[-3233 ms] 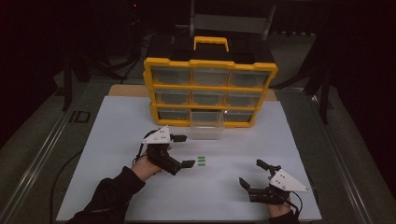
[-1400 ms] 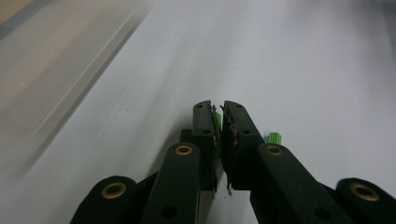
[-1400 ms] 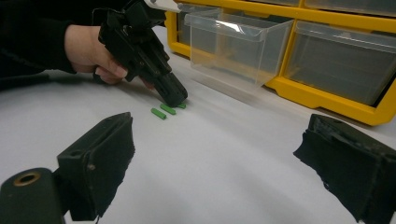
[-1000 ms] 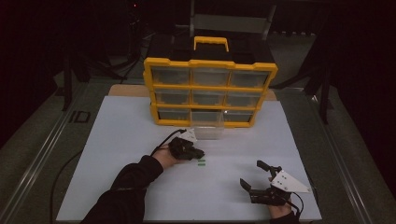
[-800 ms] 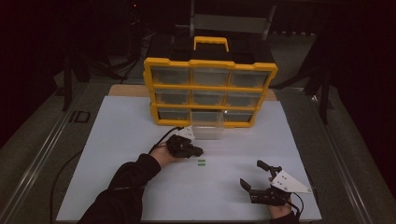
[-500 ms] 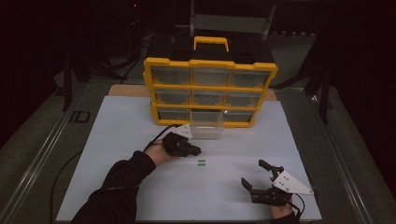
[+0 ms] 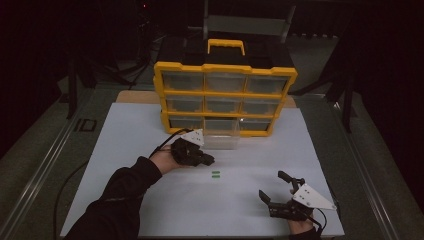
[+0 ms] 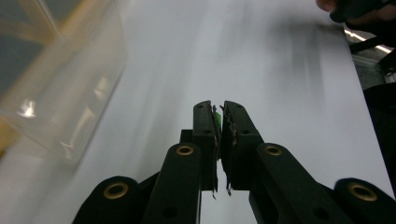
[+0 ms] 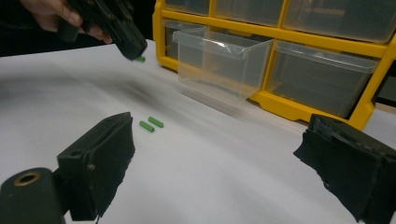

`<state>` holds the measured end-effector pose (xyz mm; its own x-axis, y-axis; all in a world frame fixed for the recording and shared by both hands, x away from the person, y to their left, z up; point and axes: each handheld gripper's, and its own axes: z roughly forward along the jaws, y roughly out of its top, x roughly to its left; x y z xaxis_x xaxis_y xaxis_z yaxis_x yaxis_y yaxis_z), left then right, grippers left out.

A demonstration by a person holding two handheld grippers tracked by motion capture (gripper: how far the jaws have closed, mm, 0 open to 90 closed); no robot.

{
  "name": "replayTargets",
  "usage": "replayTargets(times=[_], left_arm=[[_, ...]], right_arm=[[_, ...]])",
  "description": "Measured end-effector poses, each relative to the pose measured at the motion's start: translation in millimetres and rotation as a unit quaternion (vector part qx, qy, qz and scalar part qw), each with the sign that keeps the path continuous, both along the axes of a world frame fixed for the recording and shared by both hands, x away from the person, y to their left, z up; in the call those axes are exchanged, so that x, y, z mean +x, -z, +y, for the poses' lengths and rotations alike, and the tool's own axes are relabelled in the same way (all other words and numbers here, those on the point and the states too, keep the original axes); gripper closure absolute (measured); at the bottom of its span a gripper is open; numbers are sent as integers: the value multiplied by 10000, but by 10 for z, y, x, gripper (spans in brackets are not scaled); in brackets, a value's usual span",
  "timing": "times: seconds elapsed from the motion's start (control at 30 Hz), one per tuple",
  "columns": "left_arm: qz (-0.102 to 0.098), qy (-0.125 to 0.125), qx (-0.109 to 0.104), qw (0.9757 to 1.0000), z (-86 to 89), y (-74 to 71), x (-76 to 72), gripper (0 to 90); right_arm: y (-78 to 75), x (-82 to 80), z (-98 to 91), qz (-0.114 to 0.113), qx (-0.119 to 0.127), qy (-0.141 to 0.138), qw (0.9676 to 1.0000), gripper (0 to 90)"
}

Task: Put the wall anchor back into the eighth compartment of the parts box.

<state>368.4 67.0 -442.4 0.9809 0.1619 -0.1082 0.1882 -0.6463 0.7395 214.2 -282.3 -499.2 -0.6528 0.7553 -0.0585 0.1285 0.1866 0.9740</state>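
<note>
My left gripper (image 7: 209, 160) hovers above the white sheet, just in front of the pulled-out clear drawer (image 7: 220, 140). It is shut on a small green piece (image 8: 215, 122), which peeks out between the tips (image 9: 139, 59). Two more green pieces (image 9: 151, 124) lie side by side on the sheet (image 7: 215, 174), between the two grippers. My right gripper (image 7: 272, 185) rests near the front right of the sheet, open and holding nothing. Its pads (image 9: 107, 163) stand wide apart, facing the drawer (image 9: 219, 65).
A yellow organizer (image 7: 225, 97) with rows of clear drawers stands at the back of the white sheet (image 7: 125, 150). Its bottom middle drawer is the one that sticks out. The sheet ends near the right hand, with dark table around it.
My left gripper has shut on one green piece and carried it up and back toward the clear drawer. Two pieces stay on the sheet. The right gripper has held still.
</note>
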Motion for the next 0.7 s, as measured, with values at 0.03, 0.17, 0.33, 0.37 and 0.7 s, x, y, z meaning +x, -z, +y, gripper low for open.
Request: replayTargets(times=[0.03, 0.17, 0.33, 0.37, 0.7], left_arm=[[-12, -3, -25, 10000, 7, -30, 7, 847], [-22, 15, -38, 10000, 23, -127, 45, 847], [-107, 72, -168, 9998, 27, -275, 64, 847], [-81, 99, -199, 9997, 27, -308, 71, 847], [-303, 199, -379, 9986, 45, -687, 165, 846]], right_arm=[[-1, -1, -1, -5, 12, 16, 10000, 88], [-1, -2, -6, -39, 10, 16, 10000, 88], [-1, -2, -8, -33, 34, -11, 10000, 88], [-1, -3, -9, -25, 43, -12, 10000, 88], [-11, -11, -3, -33, 47, -20, 10000, 88]])
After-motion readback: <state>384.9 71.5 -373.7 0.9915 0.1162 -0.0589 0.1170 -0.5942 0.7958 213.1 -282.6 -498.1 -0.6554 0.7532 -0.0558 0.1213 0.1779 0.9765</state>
